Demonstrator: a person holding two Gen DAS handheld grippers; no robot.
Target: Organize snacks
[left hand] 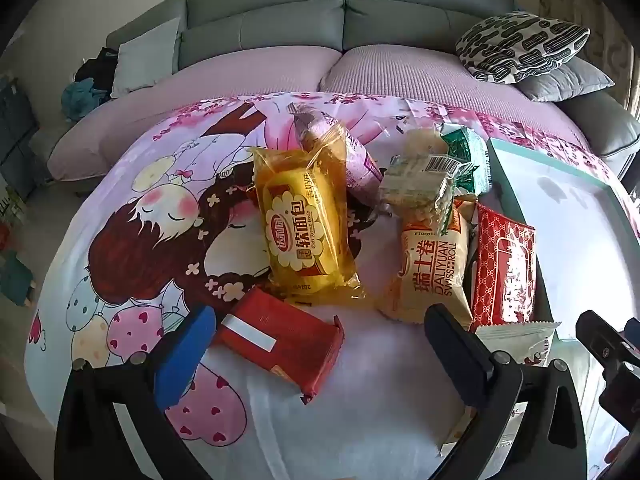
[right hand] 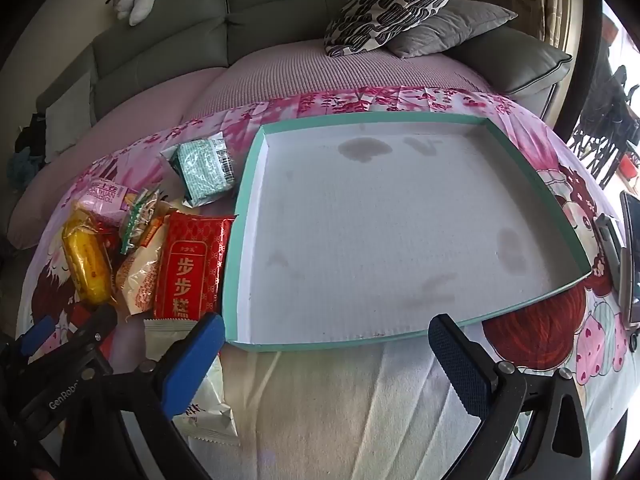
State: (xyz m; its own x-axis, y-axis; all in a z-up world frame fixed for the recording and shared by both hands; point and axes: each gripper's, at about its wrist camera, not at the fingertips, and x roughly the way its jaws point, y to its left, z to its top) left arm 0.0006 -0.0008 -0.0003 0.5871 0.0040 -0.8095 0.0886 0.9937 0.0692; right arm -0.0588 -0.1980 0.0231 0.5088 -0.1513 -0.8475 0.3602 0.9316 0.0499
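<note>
Several wrapped snacks lie on a cartoon-print cloth. In the left wrist view: a red pack just ahead of my open left gripper, a yellow bread pack, a cream Swiss roll pack, a red patterned pack, a pink pack and a green-and-clear pack. A shallow teal-rimmed tray with a white floor lies to the right. My right gripper is open and empty at the tray's near edge, with a white pack by its left finger.
A grey sofa with a patterned cushion and a grey cushion stands behind. A dark device lies at the cloth's right edge. The left gripper shows at the right wrist view's left edge.
</note>
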